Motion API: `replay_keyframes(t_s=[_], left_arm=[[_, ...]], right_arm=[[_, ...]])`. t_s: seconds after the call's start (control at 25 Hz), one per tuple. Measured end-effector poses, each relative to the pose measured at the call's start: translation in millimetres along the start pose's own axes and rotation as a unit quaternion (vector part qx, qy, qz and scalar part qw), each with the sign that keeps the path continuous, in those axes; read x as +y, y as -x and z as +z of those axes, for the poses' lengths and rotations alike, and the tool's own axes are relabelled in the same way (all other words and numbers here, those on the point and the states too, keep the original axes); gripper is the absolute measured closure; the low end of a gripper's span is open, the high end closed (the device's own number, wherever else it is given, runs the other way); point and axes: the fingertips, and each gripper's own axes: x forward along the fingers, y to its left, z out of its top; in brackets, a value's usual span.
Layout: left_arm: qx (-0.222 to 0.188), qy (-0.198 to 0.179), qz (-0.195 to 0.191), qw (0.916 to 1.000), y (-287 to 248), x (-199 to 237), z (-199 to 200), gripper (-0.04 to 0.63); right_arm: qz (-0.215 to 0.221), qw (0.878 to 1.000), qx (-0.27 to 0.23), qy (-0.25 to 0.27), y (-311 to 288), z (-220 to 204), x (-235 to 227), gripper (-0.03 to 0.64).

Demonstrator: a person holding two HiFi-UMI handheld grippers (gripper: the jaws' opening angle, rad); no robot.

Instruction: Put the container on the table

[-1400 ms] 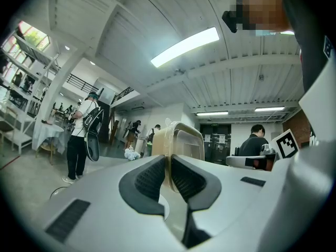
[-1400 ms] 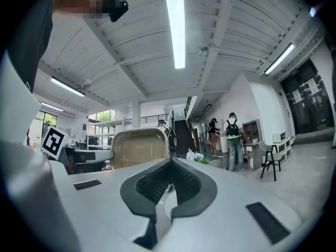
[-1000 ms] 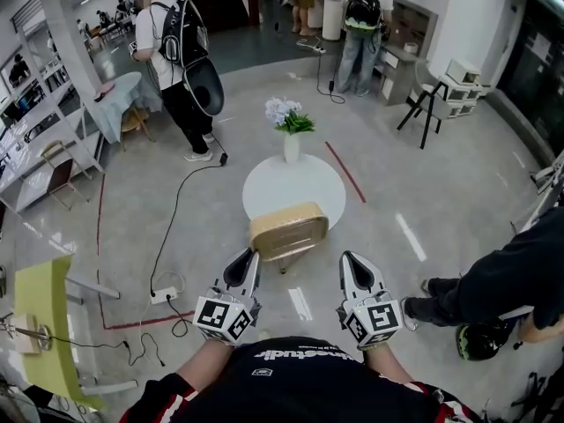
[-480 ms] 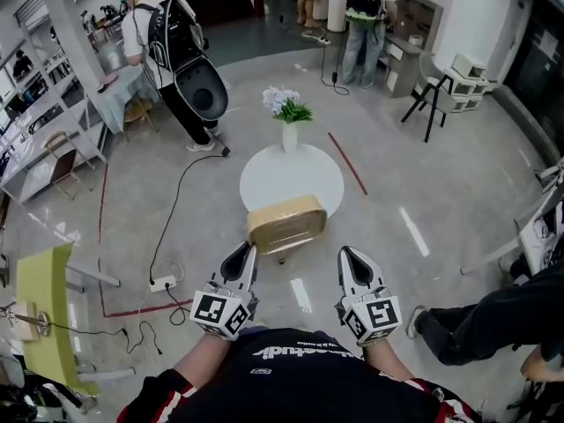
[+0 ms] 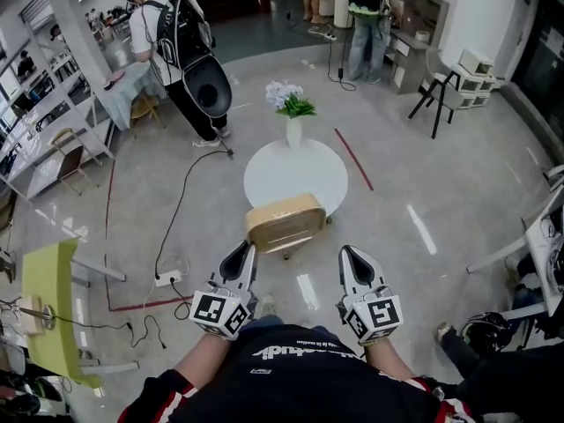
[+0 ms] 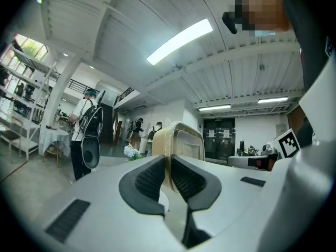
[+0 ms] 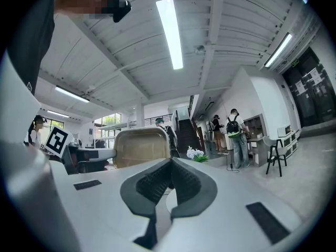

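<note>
A tan, rounded-rectangular container [image 5: 284,223] hangs in the air just before the near edge of a round white table [image 5: 295,174]. My left gripper [image 5: 244,252] is shut on the container's left rim. In the left gripper view the rim [image 6: 184,143] runs straight between the pads of that gripper [image 6: 169,159]. My right gripper [image 5: 350,258] is to the right of the container, apart from it. Its jaws meet with nothing between them [image 7: 171,161], and the container [image 7: 140,147] shows off to its left.
A white vase of flowers [image 5: 291,117] stands at the table's far edge. A person with a backpack [image 5: 181,55] stands at the far left, others [image 5: 366,11] at the back. Cables and a power strip [image 5: 167,278] lie on the floor at left. A yellow-green table [image 5: 48,302] is at the near left.
Both grippers and the container hold the same places in the head view. The person in dark clothes at the right has slid away toward the lower right corner.
</note>
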Motion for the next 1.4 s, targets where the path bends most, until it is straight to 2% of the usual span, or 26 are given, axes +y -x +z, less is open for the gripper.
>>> replay_keyframes(t_s=[0.56, 0.92, 1.4], left_arm=[[0.006, 0.02, -0.007, 0.9998, -43, 46, -14, 0.546], [0.008, 0.031, -0.009, 0.9994, -93, 126, -4, 0.546], [-0.002, 0.021, -0.032, 0.9993, -161, 220, 21, 0.546]], right_arm=[[-0.023, 0.999, 0.022, -0.006, -47, -18, -17, 0.618], [-0.025, 0.999, 0.027, 0.005, -138, -11, -8, 0.618], [-0.042, 0.999, 0.013, 0.012, -253, 2, -3, 0.618]])
